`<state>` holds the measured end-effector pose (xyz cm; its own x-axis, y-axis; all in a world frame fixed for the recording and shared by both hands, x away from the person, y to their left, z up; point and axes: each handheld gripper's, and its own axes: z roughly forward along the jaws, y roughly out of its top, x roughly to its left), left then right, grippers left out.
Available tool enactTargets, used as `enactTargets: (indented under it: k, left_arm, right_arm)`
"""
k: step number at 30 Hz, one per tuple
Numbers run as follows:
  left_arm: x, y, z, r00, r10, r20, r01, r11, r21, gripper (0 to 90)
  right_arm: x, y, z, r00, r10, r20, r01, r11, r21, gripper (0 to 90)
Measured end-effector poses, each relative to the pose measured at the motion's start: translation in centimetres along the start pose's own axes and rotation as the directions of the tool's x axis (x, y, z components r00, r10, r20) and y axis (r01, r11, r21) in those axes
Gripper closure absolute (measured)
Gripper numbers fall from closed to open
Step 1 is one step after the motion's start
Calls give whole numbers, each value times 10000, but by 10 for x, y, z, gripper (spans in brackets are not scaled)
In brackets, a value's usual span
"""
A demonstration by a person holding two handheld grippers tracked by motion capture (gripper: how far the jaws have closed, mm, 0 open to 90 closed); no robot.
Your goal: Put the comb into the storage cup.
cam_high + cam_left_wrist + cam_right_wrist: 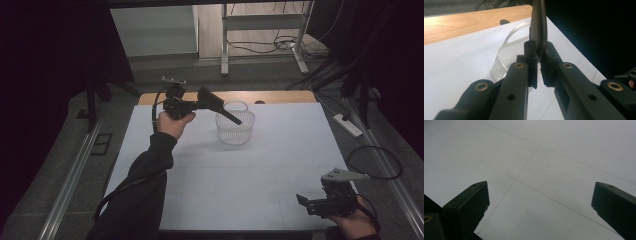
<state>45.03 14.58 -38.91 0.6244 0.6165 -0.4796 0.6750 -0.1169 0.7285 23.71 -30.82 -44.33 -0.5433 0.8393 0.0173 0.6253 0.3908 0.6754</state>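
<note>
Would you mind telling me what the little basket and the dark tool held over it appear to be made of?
The basket looks like translucent whitish plastic: thin moulded slats in its wall, a smooth looped handle, light passing through. The dark tool, clamped in the left gripper, looks like matte black plastic or rubber with a dull sheen, though dim light leaves that open.

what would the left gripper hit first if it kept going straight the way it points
Most likely the white slotted basket. The left gripper, shut on a dark flat tool, aims at it, and the tool's tip already sits over the basket's rim. Depth is unclear, so contact order is a guess.
</note>
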Motion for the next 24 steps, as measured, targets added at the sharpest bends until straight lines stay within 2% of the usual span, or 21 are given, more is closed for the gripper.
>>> enactTargets:
  k: [24]
  left_arm:
    - [4,-6,31,9998,-165,60,163,9994,314,834]
  right_arm:
    - [-1,0,0,9999,96,-69,-96,9999,-37,4]
